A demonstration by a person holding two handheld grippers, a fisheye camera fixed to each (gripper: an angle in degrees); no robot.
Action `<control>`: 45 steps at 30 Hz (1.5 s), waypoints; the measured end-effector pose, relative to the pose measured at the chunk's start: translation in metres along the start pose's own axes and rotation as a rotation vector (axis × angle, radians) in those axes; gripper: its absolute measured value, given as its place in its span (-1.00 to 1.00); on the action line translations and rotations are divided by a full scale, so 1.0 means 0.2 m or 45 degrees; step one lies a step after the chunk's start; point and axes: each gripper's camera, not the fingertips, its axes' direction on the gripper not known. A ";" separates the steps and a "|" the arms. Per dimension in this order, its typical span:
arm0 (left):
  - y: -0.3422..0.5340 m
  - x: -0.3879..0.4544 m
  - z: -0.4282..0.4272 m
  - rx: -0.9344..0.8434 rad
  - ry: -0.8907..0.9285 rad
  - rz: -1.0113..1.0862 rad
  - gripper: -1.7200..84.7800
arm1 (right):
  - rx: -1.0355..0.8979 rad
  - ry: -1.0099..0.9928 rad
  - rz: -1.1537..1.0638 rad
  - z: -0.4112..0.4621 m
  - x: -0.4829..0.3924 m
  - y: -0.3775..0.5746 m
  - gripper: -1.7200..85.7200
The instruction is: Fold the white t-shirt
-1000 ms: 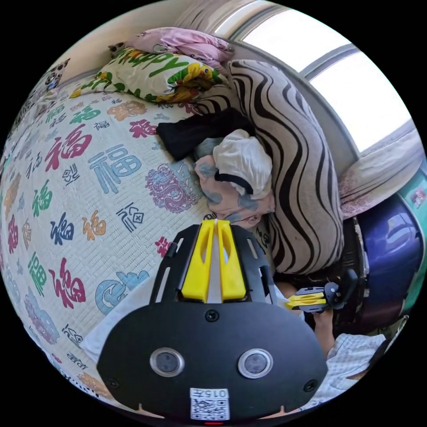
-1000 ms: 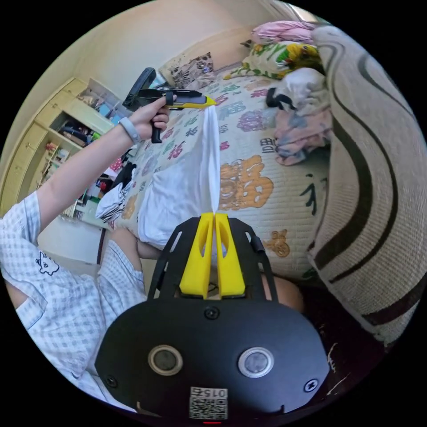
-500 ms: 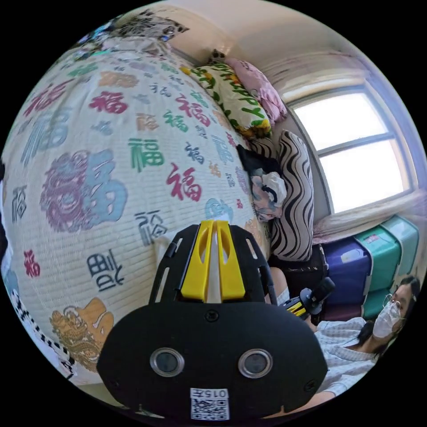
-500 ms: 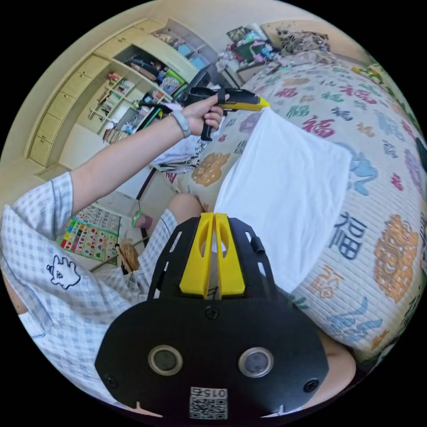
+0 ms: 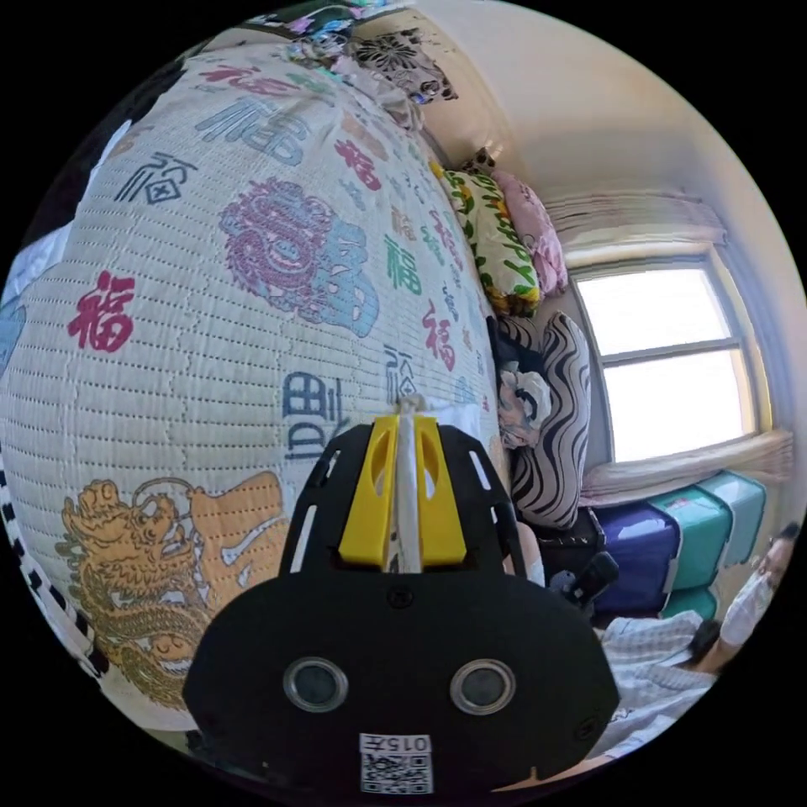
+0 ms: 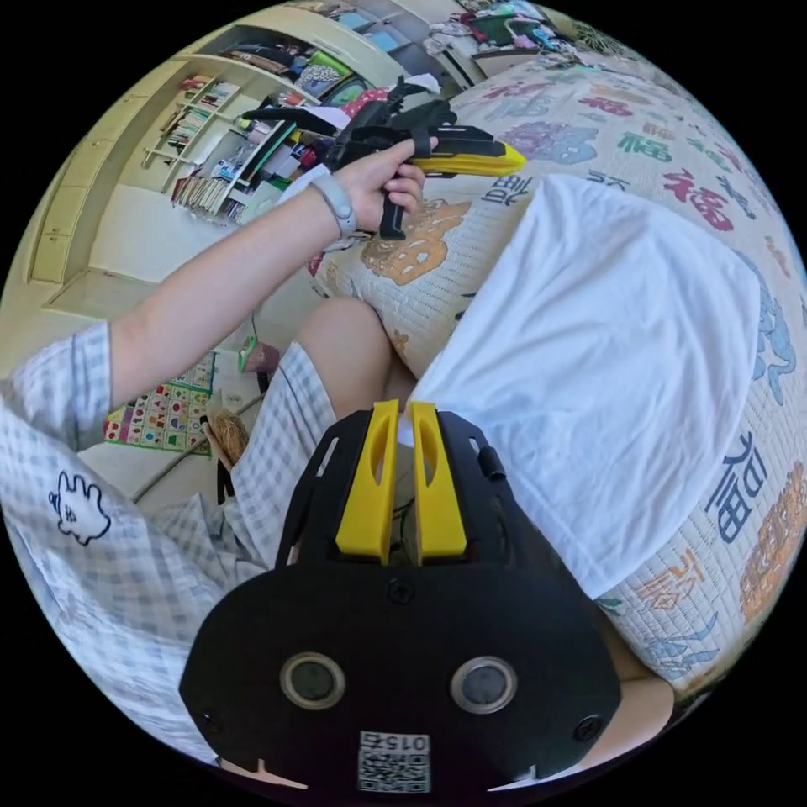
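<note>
Right gripper view: white t-shirt lies flat on the bed, stretching from right claw to left claw, both seemingly clamped on corners.

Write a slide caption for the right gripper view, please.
Right gripper pinches the white t-shirt spread on the patterned quilt.

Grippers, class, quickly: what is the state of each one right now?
Left gripper: closed on the white t-shirt.
Right gripper: slightly parted at the t-shirt's edge; grip cannot be told.
</note>
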 end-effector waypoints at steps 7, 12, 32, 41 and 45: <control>0.21 0.26 0.01 -0.135 -0.166 0.178 -0.78 | 0.124 -0.167 0.032 -0.10 0.08 -0.03 -0.93; 0.20 0.19 -0.08 0.027 -0.263 0.001 -0.76 | -0.034 -0.165 -0.068 0.04 -0.06 -0.15 -0.85; -0.03 0.51 -0.34 0.032 -0.309 0.287 -0.98 | 0.066 -0.234 0.059 -0.17 -0.01 -0.35 -0.86; 0.08 0.29 -0.43 -0.067 -0.250 0.031 -0.80 | 0.009 -0.219 -0.021 -0.30 -0.03 -0.34 -0.84; 0.35 0.30 -0.58 -0.031 -0.048 0.030 -0.72 | 0.264 0.106 0.124 -0.71 0.26 -0.36 -0.81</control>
